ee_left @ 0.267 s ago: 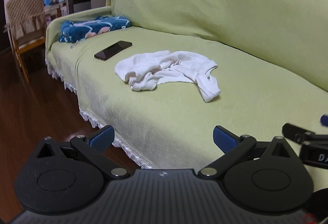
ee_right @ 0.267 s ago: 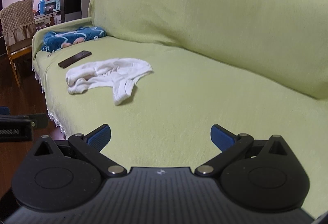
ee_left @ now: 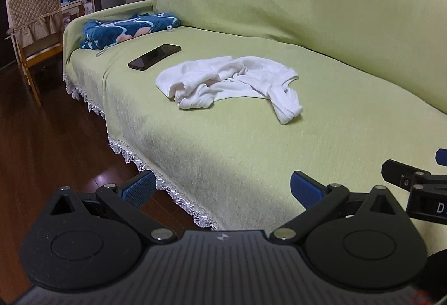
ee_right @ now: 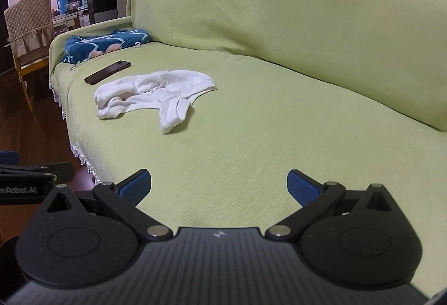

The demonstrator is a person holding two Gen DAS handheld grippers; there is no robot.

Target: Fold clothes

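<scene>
A crumpled white garment (ee_left: pixel 229 81) lies on the green-covered sofa seat (ee_left: pixel 251 154); it also shows in the right wrist view (ee_right: pixel 151 94). My left gripper (ee_left: pixel 222 189) is open and empty, held near the sofa's front edge, well short of the garment. My right gripper (ee_right: pixel 219 187) is open and empty above the seat, to the right of the garment and well short of it. The right gripper's side shows at the right edge of the left wrist view (ee_left: pixel 419 185).
A dark phone (ee_left: pixel 154 56) lies on the seat just left of the garment. A blue patterned blanket (ee_left: pixel 125 31) sits at the sofa's far end. A wooden chair (ee_left: pixel 33 34) stands on the dark wood floor (ee_left: pixel 42 143) at left. White lace trim edges the sofa cover.
Both views have shifted slightly; the garment sits marginally nearer in frame. Both grippers stay open and empty.
</scene>
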